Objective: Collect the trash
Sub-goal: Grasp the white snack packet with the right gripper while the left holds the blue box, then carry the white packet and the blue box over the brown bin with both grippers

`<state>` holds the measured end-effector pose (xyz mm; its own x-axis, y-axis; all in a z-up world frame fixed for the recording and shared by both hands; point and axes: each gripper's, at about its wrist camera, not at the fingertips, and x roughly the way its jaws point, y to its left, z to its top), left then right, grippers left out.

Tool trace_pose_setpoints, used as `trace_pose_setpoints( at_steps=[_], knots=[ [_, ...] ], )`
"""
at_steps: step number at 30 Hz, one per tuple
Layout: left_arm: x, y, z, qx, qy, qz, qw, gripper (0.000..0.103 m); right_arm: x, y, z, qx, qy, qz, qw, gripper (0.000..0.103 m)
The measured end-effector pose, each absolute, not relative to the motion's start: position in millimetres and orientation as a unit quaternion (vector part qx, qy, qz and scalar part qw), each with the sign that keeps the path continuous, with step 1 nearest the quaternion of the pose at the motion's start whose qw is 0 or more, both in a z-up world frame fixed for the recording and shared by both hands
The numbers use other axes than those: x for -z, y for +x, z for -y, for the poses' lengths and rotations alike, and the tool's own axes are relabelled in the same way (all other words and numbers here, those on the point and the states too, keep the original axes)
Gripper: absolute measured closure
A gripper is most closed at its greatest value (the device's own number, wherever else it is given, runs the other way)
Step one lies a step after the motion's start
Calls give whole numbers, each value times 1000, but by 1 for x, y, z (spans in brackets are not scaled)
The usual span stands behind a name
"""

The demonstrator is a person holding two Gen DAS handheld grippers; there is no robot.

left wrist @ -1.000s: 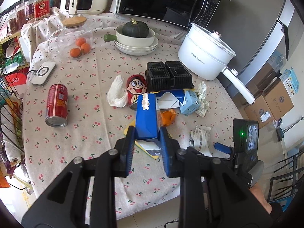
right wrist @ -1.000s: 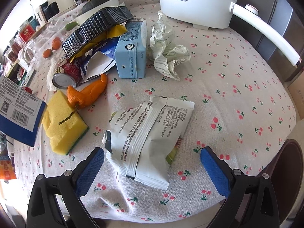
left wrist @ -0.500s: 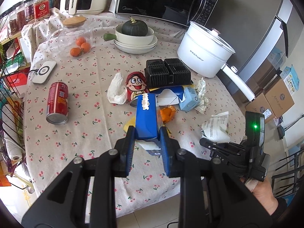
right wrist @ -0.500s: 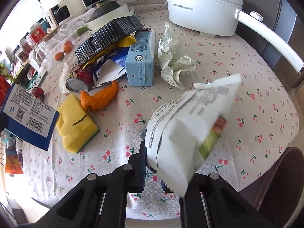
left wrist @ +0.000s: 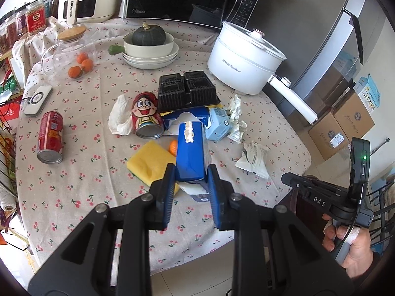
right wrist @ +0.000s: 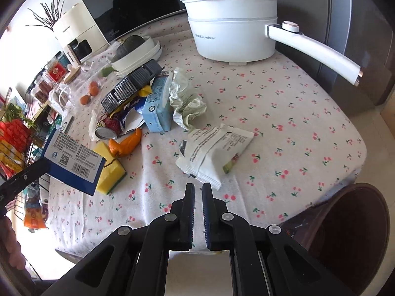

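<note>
The white snack wrapper (right wrist: pixel 214 153) lies loose on the cherry-print tablecloth (right wrist: pixel 296 113), just ahead of the right gripper (right wrist: pixel 198 188), whose jaws are clenched empty, apparently clear of its near edge. Bare cloth runs rightward to the table edge. The left gripper (left wrist: pixel 190 172) grasps a blue tissue pack (left wrist: pixel 190 153) above the yellow sponge (left wrist: pixel 150 161).

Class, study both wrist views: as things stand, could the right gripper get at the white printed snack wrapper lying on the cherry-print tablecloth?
Probably yes. The white printed snack wrapper lies just ahead of the right gripper with nothing between them. But the fingers are shut and empty, so they would have to open first.
</note>
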<state>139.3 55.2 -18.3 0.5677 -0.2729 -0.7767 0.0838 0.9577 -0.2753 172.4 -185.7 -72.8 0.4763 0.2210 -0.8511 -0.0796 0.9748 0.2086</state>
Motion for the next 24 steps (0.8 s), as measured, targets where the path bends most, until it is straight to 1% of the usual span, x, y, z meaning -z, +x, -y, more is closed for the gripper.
trace_pose_setpoints(
  at_steps=[3, 4, 5, 6, 8, 16, 22, 23, 24],
  knots=[
    [18, 139, -43, 109, -100, -453, 879, 75, 72, 168, 200, -78, 78, -501, 859, 94],
    [18, 140, -41, 109, -96, -453, 880, 75, 73, 168, 206, -76, 85, -502, 857, 91],
    [18, 140, -38, 107, -94, -452, 880, 75, 77, 170, 210, -73, 92, -508, 854, 78],
    [18, 141, -38, 104, -93, -452, 881, 75, 78, 172, 214, -68, 99, -511, 851, 55],
    [19, 143, -39, 98, -97, -453, 881, 75, 83, 176, 218, -55, 108, -511, 851, 34],
    [22, 144, -57, 76, -107, -454, 881, 75, 110, 212, 186, -56, 110, -532, 838, 33],
    [24, 143, -62, 70, -108, -455, 881, 75, 126, 232, 182, -15, 124, -527, 840, 35],
    [24, 143, -62, 69, -107, -456, 881, 75, 126, 233, 181, -10, 113, -521, 846, 44],
    [24, 143, -61, 69, -106, -456, 881, 75, 126, 234, 179, -9, 101, -520, 848, 48]
  ],
)
